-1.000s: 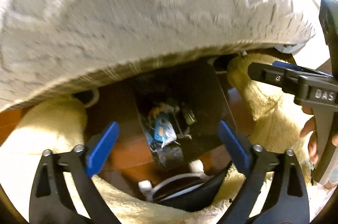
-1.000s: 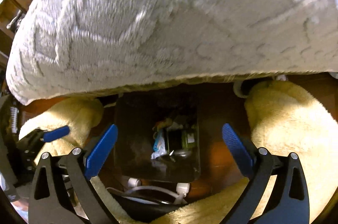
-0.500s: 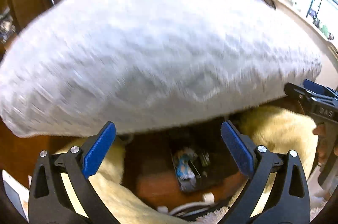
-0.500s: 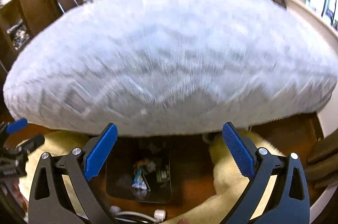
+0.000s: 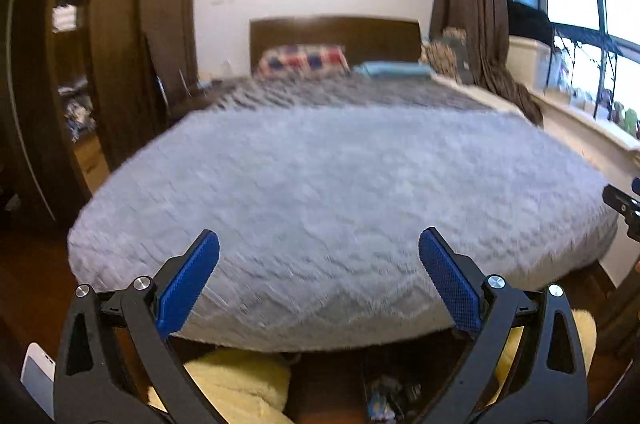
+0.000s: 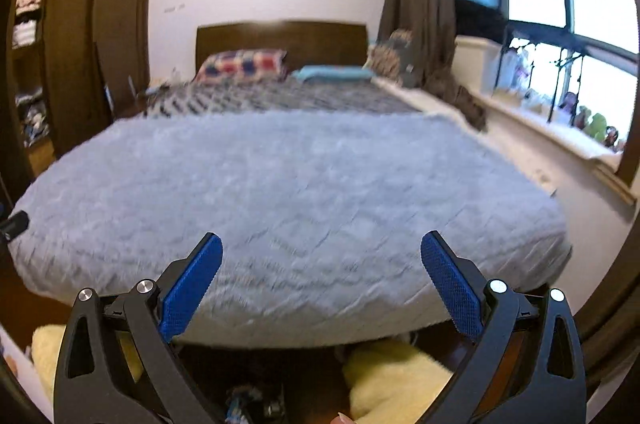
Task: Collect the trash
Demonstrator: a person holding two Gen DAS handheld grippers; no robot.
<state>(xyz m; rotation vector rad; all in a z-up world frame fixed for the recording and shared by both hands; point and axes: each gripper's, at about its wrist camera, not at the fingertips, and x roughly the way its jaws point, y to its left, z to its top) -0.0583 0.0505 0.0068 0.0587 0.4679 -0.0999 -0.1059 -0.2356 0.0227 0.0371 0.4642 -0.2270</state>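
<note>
A dark bin with wrappers inside (image 5: 380, 404) shows only at the bottom edge of the left wrist view. The same trash (image 6: 244, 404) sits at the bottom edge of the right wrist view, mostly hidden. My left gripper (image 5: 319, 244) is open with nothing between its blue pads and points across the foot of the bed. My right gripper (image 6: 322, 242) is also open and empty, aimed the same way. The right gripper's tip (image 5: 624, 208) peeks in at the far right of the left wrist view.
A bed with a fluffy grey-white blanket (image 5: 340, 192) fills the middle, overhanging the bin. Yellow fluffy mats (image 5: 240, 380) (image 6: 392, 372) lie on the wooden floor beside the bin. A dark wardrobe (image 5: 120, 64) stands left, a window ledge (image 6: 560, 136) right.
Both views have swung up from looking down into the bin to looking across the bed. The bin has slid to the bottom edge. Both grippers stay open.
</note>
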